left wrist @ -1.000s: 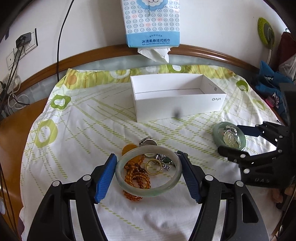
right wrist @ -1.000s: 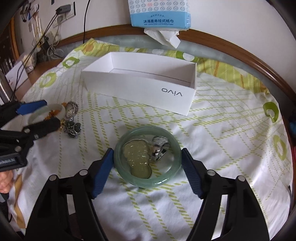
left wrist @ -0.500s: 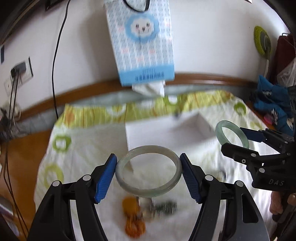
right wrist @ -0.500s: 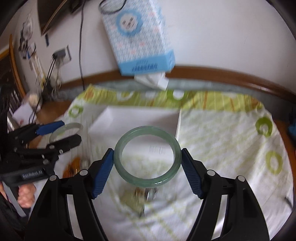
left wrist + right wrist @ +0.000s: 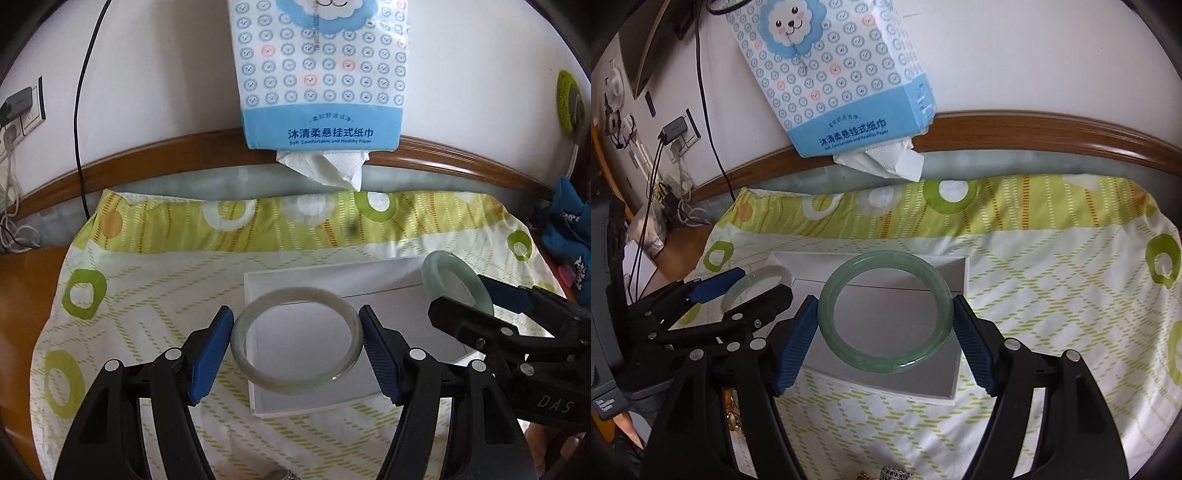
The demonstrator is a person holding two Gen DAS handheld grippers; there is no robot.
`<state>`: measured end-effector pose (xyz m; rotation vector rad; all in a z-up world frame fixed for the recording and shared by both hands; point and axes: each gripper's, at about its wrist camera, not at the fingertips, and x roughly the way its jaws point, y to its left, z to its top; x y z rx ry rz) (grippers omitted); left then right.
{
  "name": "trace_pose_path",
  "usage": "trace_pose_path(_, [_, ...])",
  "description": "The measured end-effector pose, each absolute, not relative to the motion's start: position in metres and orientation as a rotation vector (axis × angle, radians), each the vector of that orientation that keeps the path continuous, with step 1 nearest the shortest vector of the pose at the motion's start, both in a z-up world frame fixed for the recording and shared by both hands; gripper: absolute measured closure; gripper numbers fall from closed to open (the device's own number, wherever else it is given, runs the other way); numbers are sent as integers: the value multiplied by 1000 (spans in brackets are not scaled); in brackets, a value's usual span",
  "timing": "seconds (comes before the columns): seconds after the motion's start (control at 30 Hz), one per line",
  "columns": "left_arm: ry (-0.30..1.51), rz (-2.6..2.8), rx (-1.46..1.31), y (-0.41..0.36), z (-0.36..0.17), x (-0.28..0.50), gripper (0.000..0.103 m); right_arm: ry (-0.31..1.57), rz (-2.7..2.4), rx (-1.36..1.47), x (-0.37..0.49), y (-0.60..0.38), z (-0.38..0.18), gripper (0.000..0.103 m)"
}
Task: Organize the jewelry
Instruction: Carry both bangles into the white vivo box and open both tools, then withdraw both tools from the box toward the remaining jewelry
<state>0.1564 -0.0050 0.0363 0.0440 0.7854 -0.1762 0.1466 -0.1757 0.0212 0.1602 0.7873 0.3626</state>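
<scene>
My left gripper [image 5: 295,332] is shut on a pale whitish-green bangle [image 5: 288,384], its blue pads pressing both sides. The ring hangs flat over the left part of an open white box [image 5: 332,278]. To its right, my right gripper [image 5: 460,291] is shut on a deeper green bangle [image 5: 436,266] above the box's right end. In the right wrist view that green bangle [image 5: 886,365] sits between the blue pads of the right gripper [image 5: 885,314], over the box [image 5: 960,273]. The left gripper [image 5: 759,282] with the pale bangle [image 5: 768,271] shows at the left.
A green-patterned cloth [image 5: 147,295] covers the table. Loose jewelry lies at the near edge: a silver ring [image 5: 894,472] and gold pieces [image 5: 733,417]. A tissue pack [image 5: 321,74] hangs on the wall behind. Cables and sockets [image 5: 676,136] at left, a blue bag [image 5: 565,221] at right.
Both grippers rose off the cloth with their bangles and moved forward over the white box. The jewelry piles that lay inside the rings stayed behind and slid to the views' bottom edges.
</scene>
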Motion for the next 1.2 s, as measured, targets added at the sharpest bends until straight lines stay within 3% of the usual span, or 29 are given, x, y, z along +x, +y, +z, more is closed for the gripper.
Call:
trace_pose_path(0.37, [797, -145, 14, 7, 40, 151, 27, 755, 356, 222, 135, -192, 30, 29])
trace_pose_path(0.67, [791, -88, 99, -1, 40, 138, 20, 729, 218, 153, 114, -197, 38, 7])
trace_pose_path(1.2, [704, -23, 162, -9, 62, 108, 6, 698, 131, 90, 87, -194, 52, 7])
